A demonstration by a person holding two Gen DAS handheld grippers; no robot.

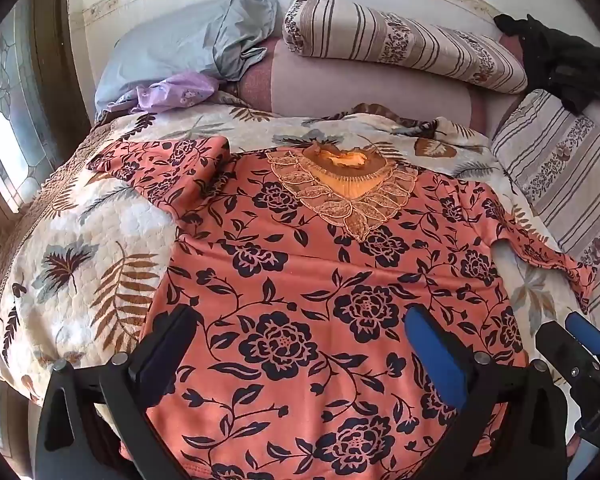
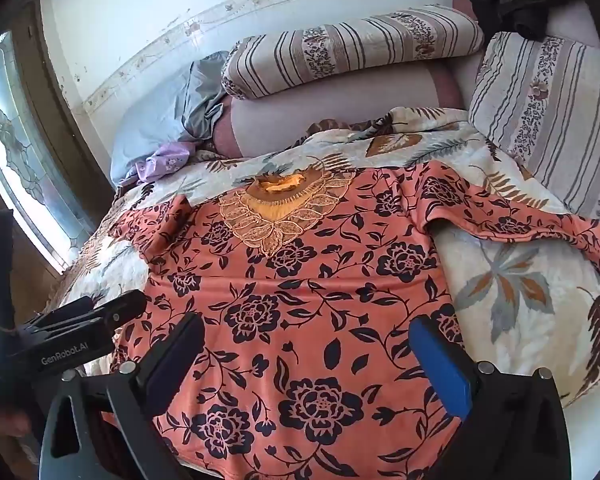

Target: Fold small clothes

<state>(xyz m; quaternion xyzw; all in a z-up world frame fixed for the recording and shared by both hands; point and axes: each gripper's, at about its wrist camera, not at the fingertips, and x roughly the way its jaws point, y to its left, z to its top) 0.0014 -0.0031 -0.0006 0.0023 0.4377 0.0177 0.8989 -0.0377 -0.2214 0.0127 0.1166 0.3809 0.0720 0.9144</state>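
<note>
Coral floral top (image 1: 320,280) lies flat, quilt (image 1: 80,248) bare beside both edges.

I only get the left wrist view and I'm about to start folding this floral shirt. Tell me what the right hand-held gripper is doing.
Observer: The right hand-held gripper is open, fingers spread wide over the lower part of the floral shirt, with nothing clamped.
Operator: Report the sleeve on the right side; my view squashes it.
Observer: That sleeve lies stretched out across the quilt, reaching the picture's right edge below the striped cushion.
Operator: Say where my left hand-held gripper sits, seen from there.
Observer: The left hand-held gripper shows side-on, its tips at the shirt's left edge.
</note>
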